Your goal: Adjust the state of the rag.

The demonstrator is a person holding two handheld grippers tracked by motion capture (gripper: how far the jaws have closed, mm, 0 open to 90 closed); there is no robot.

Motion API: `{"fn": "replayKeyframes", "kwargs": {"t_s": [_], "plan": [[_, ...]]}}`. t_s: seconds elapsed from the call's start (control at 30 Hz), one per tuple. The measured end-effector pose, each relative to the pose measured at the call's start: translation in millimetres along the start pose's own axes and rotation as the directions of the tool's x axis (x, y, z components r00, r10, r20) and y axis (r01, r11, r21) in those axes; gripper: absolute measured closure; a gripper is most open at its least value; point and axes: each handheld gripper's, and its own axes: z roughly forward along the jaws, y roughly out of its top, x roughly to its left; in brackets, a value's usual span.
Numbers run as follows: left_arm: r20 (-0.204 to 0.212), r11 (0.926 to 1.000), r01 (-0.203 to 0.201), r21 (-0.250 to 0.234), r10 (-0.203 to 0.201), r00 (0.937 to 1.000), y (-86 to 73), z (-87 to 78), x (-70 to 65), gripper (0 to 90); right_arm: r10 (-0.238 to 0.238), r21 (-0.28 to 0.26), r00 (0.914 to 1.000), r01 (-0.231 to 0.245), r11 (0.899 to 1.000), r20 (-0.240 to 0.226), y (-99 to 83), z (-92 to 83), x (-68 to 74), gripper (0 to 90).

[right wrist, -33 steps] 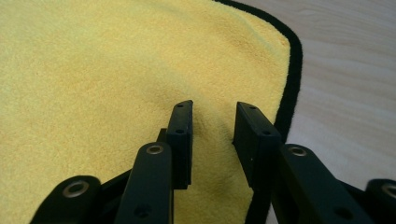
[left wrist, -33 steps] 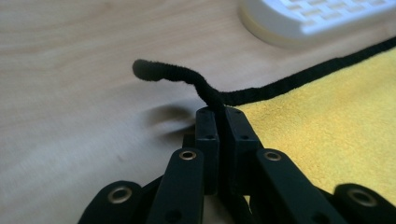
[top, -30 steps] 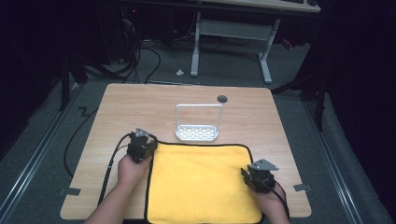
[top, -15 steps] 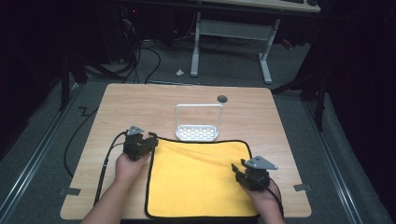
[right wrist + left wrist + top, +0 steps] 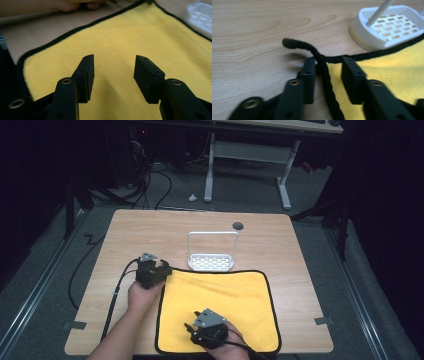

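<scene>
The yellow cloth point(image 5: 220, 307) with black edging is spread flat on the tabletop point(image 5: 125, 235), just in front of the white soap dish point(image 5: 211, 262), whose base is nearly touched by the cloth's far edge. The left claw point(image 5: 325, 68) is placed at the cloth's far left corner; its jaws have just been closing, the black hem is seen between them, but it is not pinched. The right claw point(image 5: 113, 75) is held over the cloth's near part, its jaws just opened wide, with nothing gripped.
</scene>
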Motion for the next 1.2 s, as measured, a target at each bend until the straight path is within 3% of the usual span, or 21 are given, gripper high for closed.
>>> {"fn": "replayKeyframes", "kwargs": {"t_s": [0.07,0.13,0.3,0.47,0.7,0.87,0.97,1.2], "plan": [[-0.012,0.9990,-0.043,0.010,0.043,0.9990,-1.0,0.5,-4.3,80.9,-0.013,0.004,0.9993,0.013,1.000,-0.034,3.6,8.0,11.8,50.6],[-0.011,0.9985,-0.052,0.014,0.052,0.9986,-1.5,0.2,-5.7,84.8,-0.043,0.019,0.9970,0.045,0.999,-0.065,8.3,18.8,28.1,48.9],[-0.017,0.9986,-0.051,0.012,0.051,0.9985,-2.9,-1.4,-6.0,85.3,-0.059,0.016,0.9909,0.061,0.998,-0.121,14.0,29.7,50.9,47.4],[-0.014,0.9991,-0.042,0.010,0.042,0.9990,-3.2,-1.9,-5.1,85.3,-0.069,0.026,0.9885,0.073,0.997,-0.134,19.3,40.3,62.6,45.6],[-0.006,0.9994,-0.035,0.007,0.035,0.9994,-3.9,-2.9,-4.3,85.1,-0.050,0.037,0.9907,0.055,0.998,-0.126,24.0,56.1,57.0,45.9],[0.000,0.9996,-0.027,0.009,0.027,0.9996,-3.7,-2.9,-3.3,85.1,-0.060,0.055,0.9897,0.067,0.996,-0.130,30.5,63.8,49.0,48.7],[0.001,0.9995,-0.028,0.010,0.028,0.9996,-3.9,-3.0,-3.4,85.1,-0.080,0.081,0.9881,0.091,0.993,-0.131,32.5,70.6,45.1,53.2],[0.003,0.9996,-0.025,0.011,0.025,0.9997,-4.2,-3.4,-3.1,85.1,-0.100,0.081,0.9858,0.112,0.990,-0.135,33.5,70.7,42.3,67.1]]}}
